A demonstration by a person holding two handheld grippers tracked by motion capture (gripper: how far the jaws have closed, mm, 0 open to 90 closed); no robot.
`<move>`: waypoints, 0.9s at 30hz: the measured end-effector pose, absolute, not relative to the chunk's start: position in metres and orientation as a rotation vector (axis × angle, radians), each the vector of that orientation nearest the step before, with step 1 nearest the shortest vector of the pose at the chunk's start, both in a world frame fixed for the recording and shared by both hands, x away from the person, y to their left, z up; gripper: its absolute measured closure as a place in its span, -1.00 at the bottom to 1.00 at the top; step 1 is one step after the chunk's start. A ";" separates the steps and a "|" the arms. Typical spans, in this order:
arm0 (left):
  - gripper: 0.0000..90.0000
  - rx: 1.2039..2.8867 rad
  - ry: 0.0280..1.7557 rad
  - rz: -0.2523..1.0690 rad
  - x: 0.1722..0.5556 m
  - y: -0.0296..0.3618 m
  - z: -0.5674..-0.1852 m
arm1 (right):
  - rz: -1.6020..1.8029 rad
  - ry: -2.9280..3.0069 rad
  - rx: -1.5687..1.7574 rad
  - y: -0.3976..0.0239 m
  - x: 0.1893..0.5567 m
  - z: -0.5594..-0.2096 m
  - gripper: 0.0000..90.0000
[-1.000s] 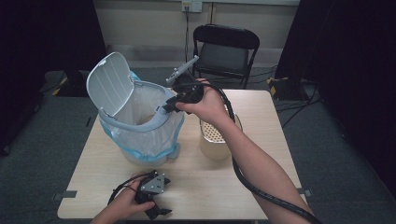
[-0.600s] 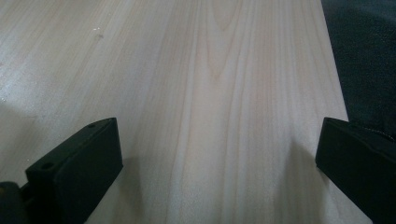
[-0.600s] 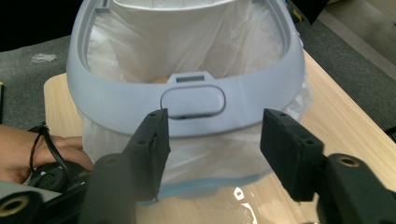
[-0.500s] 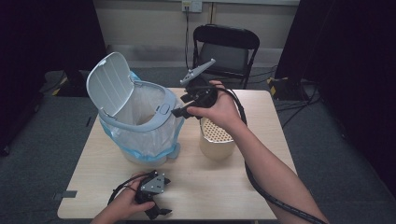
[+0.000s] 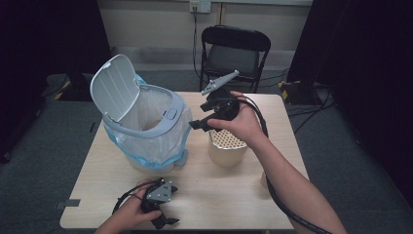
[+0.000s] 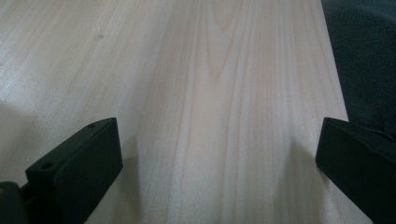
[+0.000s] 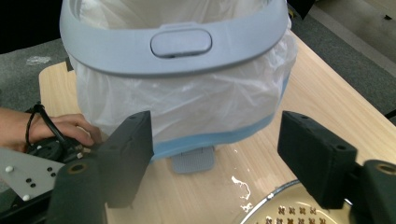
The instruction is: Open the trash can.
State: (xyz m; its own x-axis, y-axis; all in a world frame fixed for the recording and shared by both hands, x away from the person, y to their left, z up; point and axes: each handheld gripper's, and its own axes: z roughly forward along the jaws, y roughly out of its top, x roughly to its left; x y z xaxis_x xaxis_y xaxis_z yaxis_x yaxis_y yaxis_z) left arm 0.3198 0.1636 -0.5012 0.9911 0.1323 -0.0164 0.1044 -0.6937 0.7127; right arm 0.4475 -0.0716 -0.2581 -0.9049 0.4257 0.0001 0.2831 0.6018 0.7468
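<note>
Looking down, high view: I hold my right gripper (image 5: 202, 123) raised between the bin (image 5: 146, 129) and the perforated cup (image 5: 227, 146); nothing gripped yet.
Left gripper view: left gripper (image 6: 210, 163) jaws wide apart, idle over bare table (image 6: 210, 70).
Right gripper view: jaws apart, empty; bin mid-table, lid up, white bag lining it, grey rim, blue base.
</note>
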 end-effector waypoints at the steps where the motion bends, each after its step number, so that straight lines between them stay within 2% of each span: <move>1: -1.00 2.342 0.164 0.046 0.320 0.164 -0.501 | 1.186 2.646 0.593 -0.073 0.447 -0.259 -0.46; 3: -1.00 2.339 0.160 0.044 0.320 0.164 -0.501 | 1.173 2.641 0.599 -0.077 0.447 -0.263 -0.53; 15: -1.00 2.342 0.160 0.046 0.320 0.164 -0.501 | 1.217 2.619 0.667 -0.094 0.445 -0.278 -0.65; 27: -1.00 2.339 0.163 0.045 0.320 0.164 -0.502 | 1.224 2.626 0.695 -0.112 0.440 -0.292 -0.67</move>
